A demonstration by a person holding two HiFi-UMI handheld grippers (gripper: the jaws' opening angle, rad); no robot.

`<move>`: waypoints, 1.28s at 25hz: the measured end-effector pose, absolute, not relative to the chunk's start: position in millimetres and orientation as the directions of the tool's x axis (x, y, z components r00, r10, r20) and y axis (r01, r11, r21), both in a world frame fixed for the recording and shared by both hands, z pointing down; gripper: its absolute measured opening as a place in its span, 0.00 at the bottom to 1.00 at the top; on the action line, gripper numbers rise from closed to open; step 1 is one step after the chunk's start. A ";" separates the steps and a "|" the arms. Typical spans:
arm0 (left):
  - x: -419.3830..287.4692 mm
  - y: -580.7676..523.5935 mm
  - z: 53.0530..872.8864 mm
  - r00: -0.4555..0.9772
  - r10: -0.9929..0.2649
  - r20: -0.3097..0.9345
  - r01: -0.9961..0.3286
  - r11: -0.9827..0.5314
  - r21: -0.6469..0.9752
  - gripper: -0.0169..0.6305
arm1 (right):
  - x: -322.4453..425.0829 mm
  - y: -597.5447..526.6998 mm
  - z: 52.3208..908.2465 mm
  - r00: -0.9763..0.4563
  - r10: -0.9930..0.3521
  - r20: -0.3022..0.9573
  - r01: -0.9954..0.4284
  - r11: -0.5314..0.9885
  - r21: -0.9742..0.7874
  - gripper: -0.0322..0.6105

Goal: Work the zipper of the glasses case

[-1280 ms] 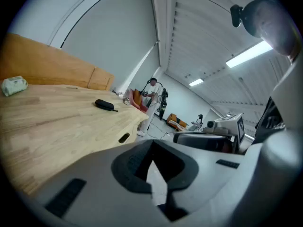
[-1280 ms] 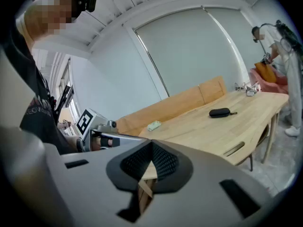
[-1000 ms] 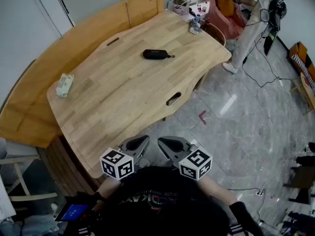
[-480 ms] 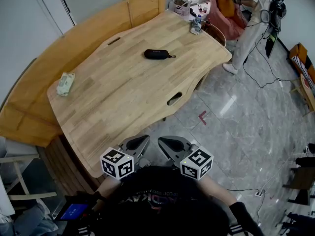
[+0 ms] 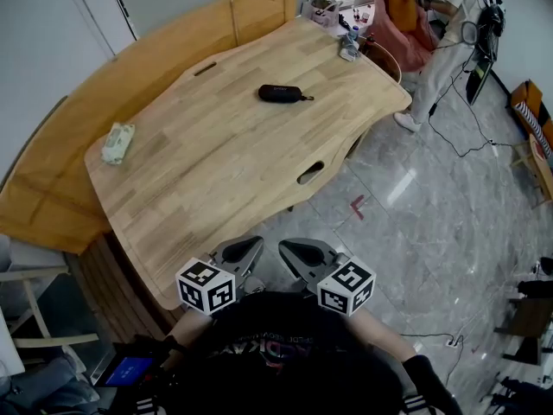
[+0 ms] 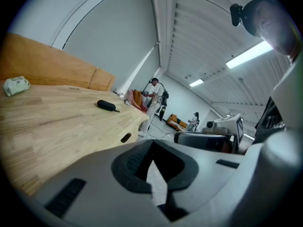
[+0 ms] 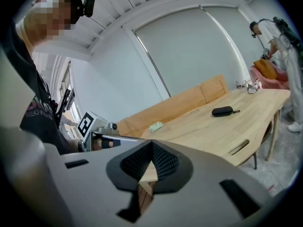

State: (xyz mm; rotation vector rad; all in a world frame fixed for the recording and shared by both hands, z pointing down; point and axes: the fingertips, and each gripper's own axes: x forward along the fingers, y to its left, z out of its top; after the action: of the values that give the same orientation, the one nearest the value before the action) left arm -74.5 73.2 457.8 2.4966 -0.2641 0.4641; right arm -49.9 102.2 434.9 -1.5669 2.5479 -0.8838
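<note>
A black zipped glasses case (image 5: 282,93) lies on the far half of the wooden table (image 5: 216,171), its pull tab pointing right. The same glasses case (image 6: 107,106) shows small in the left gripper view, and the case (image 7: 222,111) appears in the right gripper view. Both grippers are held close to my body, off the table's near edge, far from the case. My left gripper (image 5: 244,251) is shut with nothing in it. My right gripper (image 5: 292,252) is shut and empty too.
A pack of wipes (image 5: 117,143) lies at the table's left end. Small items (image 5: 347,48) crowd the far right corner. A wooden bench (image 5: 52,197) runs behind the table. A person (image 5: 449,33) stands at the back right on the grey tiled floor, with cables nearby.
The view has shifted slightly, so the table and case sit a little further right in the frame. Both grippers keep their place and stay shut.
</note>
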 end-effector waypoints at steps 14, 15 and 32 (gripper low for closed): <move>-88.9 64.3 456.3 0.922 -0.105 0.372 -0.295 -0.813 0.502 0.04 | -62.0 93.5 434.5 -0.496 -0.821 0.283 -0.821 0.338 -0.460 0.07; -90.9 62.7 456.0 0.922 -0.108 0.371 -0.297 -0.812 0.503 0.04 | -63.2 92.2 434.0 -0.495 -0.821 0.282 -0.822 0.337 -0.460 0.07; -112.3 47.1 452.9 0.923 -0.139 0.358 -0.311 -0.818 0.484 0.04 | -76.9 77.9 432.0 -0.478 -0.834 0.277 -0.829 0.324 -0.455 0.07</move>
State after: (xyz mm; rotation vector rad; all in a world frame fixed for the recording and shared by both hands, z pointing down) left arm -112.3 47.1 452.9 2.5258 -0.3214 0.4166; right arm -76.9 77.9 432.0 -1.6013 2.5492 -0.8686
